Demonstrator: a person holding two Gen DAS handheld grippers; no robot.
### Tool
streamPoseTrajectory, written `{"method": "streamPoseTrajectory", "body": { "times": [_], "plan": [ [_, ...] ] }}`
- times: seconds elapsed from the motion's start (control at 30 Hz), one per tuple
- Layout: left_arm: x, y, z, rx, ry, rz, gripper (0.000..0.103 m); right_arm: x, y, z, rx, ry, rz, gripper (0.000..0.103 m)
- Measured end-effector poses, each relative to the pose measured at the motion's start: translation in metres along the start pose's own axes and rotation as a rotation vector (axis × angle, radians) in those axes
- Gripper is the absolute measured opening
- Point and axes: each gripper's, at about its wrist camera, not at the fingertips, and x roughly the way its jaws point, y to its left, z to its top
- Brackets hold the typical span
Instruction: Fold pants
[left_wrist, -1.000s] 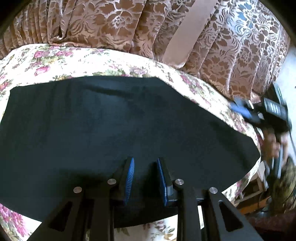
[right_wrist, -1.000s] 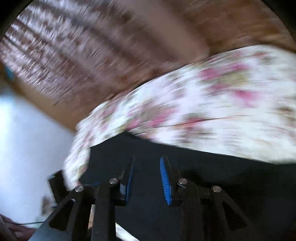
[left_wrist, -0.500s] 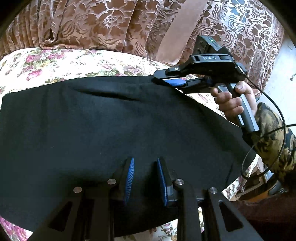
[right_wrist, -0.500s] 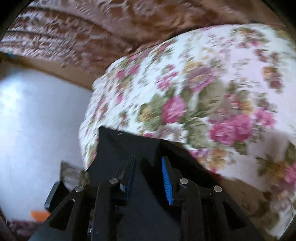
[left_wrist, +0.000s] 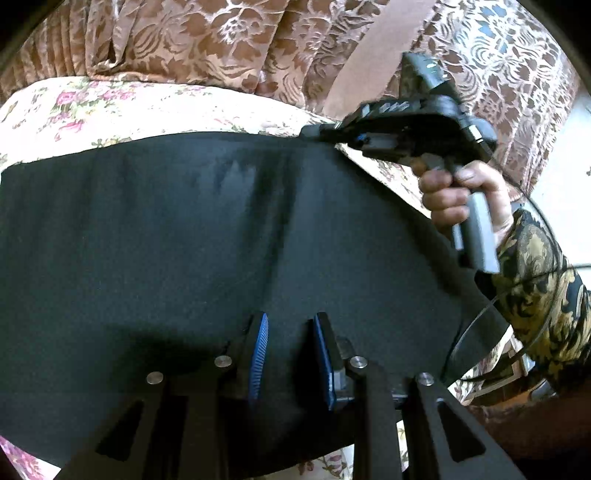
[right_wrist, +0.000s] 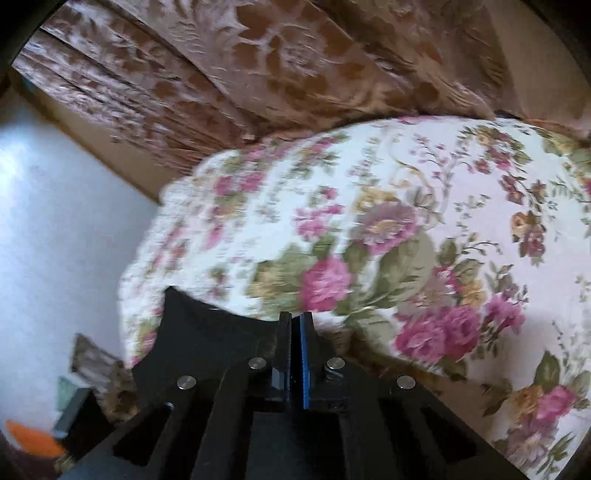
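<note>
Pinching pants (left_wrist: 184, 258) edge — right claw (right_wrist: 295, 325) angled down.

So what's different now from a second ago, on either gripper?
The right gripper swung in from the right edge to the far edge of the black fabric pants, and its jaws have just been closing; they are now shut on that edge. The left gripper stayed put, part open over the near side. The pants still lie flat on the floral bedspread.
</note>
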Motion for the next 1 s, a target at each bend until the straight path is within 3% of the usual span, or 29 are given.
{"method": "streamPoseTrajectory", "body": {
  "times": [0.1,0.23,0.33,0.4,0.5,0.67,0.87,1.0],
  "plan": [
    [0.001,0.002,0.002,-0.024,0.002,0.0,0.025,0.029,-0.003,-0.004,-0.025,0.068,-0.112,0.004],
    [-0.004,0.001,0.0,-0.027,-0.007,0.003,0.025,0.031,-0.002,-0.006,-0.012,0.054,-0.134,0.006],
    [-0.017,0.004,-0.003,-0.04,-0.034,0.015,0.03,0.013,0.002,-0.008,0.018,0.011,-0.135,0.022],
    [-0.031,0.011,-0.006,-0.075,-0.06,0.017,0.031,-0.006,0.006,-0.011,0.044,-0.038,-0.15,0.04],
    [-0.061,0.032,-0.013,-0.155,-0.115,0.038,0.034,-0.038,0.014,-0.025,0.055,-0.114,-0.174,0.04],
    [-0.127,0.092,-0.042,-0.386,-0.232,0.064,0.034,-0.074,0.034,-0.063,0.039,-0.176,-0.189,0.044],
    [-0.191,0.172,-0.082,-0.692,-0.376,0.097,0.034,-0.083,0.058,-0.119,0.007,-0.147,-0.166,0.045],
    [-0.196,0.191,-0.082,-0.731,-0.39,0.076,0.035,-0.078,0.071,-0.148,-0.015,-0.112,-0.169,0.045]
  ]
}}
